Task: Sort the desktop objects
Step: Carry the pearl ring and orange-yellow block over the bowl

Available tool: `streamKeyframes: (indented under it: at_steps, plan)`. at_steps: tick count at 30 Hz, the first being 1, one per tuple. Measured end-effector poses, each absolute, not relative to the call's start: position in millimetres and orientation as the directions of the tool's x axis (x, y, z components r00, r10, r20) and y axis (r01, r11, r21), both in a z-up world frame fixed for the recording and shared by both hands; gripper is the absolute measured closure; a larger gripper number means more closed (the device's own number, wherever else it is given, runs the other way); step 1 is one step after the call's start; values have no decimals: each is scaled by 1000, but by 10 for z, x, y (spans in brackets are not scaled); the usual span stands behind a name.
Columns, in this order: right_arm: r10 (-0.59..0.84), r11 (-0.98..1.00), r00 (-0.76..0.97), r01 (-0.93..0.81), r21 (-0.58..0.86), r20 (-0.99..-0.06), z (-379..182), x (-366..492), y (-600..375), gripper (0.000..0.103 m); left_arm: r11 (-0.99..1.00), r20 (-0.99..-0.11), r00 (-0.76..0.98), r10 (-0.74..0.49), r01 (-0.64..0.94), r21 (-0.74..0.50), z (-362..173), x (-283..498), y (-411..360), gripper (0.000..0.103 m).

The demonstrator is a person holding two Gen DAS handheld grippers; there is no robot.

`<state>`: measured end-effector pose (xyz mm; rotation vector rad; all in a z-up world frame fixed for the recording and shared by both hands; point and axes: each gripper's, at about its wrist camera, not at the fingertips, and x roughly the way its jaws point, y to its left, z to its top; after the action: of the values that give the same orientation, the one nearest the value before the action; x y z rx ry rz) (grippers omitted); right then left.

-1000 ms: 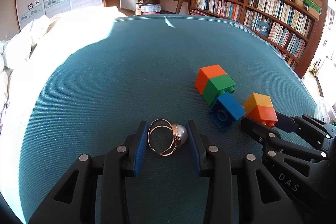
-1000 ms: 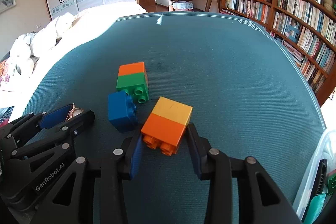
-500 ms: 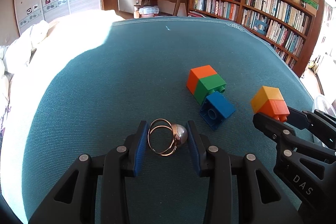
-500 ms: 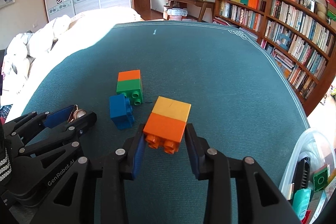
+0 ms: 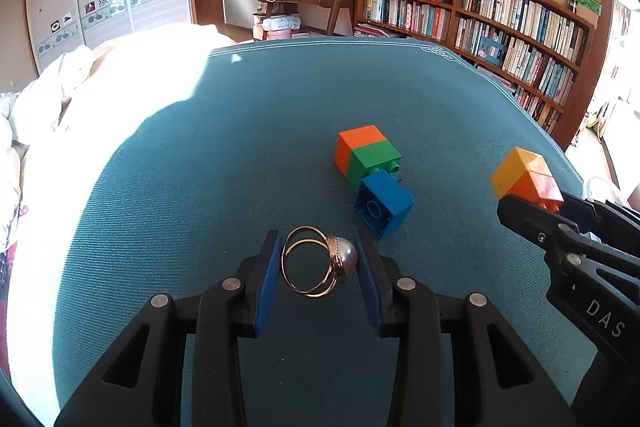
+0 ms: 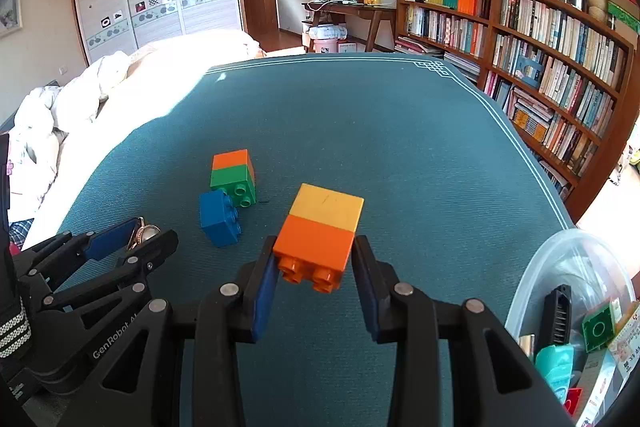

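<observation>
My left gripper [image 5: 318, 267] is shut on a gold pearl ring [image 5: 318, 261], held just above the teal table mat [image 5: 240, 147]. My right gripper [image 6: 314, 269] is shut on a yellow-and-orange brick stack [image 6: 320, 231] and holds it lifted off the mat; the stack also shows in the left wrist view [image 5: 526, 179]. An orange-and-green brick stack [image 6: 233, 175] lies on its side on the mat, with a blue brick [image 6: 219, 217] tipped beside it. The left gripper with the ring shows at the left of the right wrist view [image 6: 134, 237].
A clear plastic tub [image 6: 580, 307] with several small items stands at the table's right front edge. A bookshelf [image 6: 540, 67] runs along the right wall. White bedding [image 6: 60, 115] lies to the left of the table.
My right gripper has lifted the yellow-and-orange stack off the mat and carried it right, away from the other bricks. The left gripper still holds the ring and has risen slightly.
</observation>
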<state>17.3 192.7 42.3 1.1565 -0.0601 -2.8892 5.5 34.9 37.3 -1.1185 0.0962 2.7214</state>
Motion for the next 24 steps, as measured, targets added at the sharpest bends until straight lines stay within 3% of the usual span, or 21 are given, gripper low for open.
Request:
streamKeyframes:
  at_steps: [24]
  plan:
    - [-35,-991,-749,-61,122,-661,524,511,2425,62,-949,-678,-702,217,-315,23,617,287,979,63]
